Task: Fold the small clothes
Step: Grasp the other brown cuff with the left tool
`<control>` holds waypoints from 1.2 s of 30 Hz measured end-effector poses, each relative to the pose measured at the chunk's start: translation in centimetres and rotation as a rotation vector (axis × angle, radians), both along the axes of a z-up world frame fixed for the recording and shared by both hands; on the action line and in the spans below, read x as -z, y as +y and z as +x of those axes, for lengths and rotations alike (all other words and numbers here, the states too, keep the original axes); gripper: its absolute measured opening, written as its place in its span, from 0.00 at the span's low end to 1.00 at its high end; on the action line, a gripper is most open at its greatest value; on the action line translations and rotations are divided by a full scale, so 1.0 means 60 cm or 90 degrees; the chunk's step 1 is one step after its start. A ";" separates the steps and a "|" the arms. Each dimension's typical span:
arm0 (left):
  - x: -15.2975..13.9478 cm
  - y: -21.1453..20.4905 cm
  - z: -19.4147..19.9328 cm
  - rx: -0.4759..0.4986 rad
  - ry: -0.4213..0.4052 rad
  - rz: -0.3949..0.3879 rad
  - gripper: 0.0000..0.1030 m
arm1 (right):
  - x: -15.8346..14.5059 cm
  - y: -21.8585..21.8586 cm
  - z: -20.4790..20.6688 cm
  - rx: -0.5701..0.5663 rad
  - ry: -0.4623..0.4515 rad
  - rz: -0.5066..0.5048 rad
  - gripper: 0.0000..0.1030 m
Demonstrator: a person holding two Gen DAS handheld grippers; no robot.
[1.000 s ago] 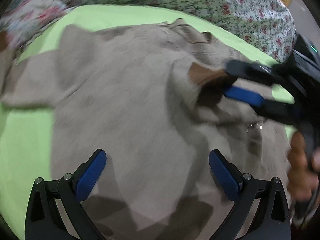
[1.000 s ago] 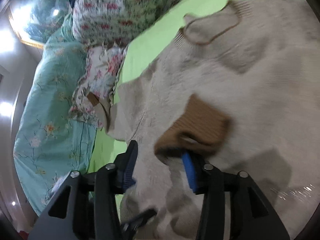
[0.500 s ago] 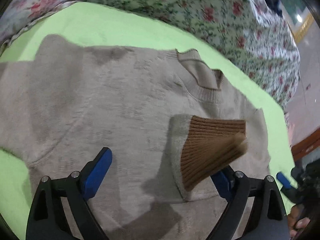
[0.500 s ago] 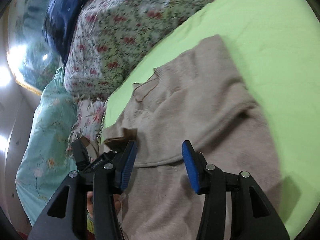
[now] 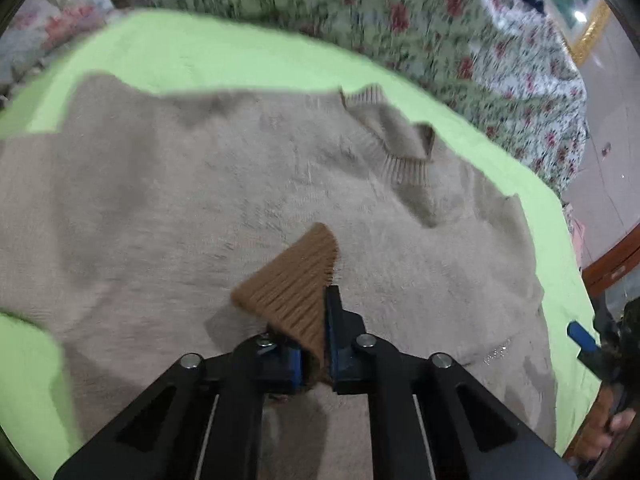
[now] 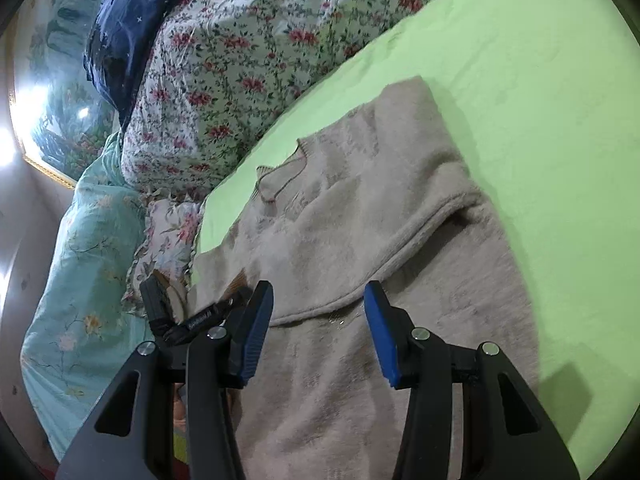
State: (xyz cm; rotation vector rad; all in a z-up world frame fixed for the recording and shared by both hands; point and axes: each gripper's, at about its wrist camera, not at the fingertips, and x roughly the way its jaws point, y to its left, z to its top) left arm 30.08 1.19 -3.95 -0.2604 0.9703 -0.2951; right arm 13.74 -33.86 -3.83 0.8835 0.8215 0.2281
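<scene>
A beige knit sweater lies spread on a lime-green sheet, collar toward the far right. My left gripper is shut on the sleeve's brown ribbed cuff, held over the sweater's chest. My right gripper is open and empty, low over the sweater near a folded sleeve seam. The left gripper and the cuff show at the left of the right wrist view.
A floral quilt is bunched behind the sheet. A dark blue cloth and a turquoise floral blanket lie at the left of the right wrist view. Bare green sheet lies right of the sweater. A wooden bed edge shows at right.
My right gripper let go of the brown cuff and pulled back to the sweater's side. My left gripper closed on the cuff, which now stands up between its fingers.
</scene>
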 end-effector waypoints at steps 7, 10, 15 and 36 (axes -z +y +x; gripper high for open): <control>0.007 0.064 -0.016 -0.059 -0.009 0.015 0.03 | 0.017 -0.042 0.045 0.053 0.025 -0.138 0.48; -0.007 0.071 -0.028 -0.068 -0.040 0.018 0.03 | 0.028 -0.056 0.077 0.050 0.033 -0.164 0.48; -0.005 0.089 -0.036 -0.087 -0.043 0.012 0.03 | 0.060 -0.071 0.151 0.033 0.060 -0.183 0.48; 0.011 0.013 -0.018 -0.018 -0.023 0.062 0.04 | 0.013 -0.041 0.125 0.049 0.033 -0.311 0.17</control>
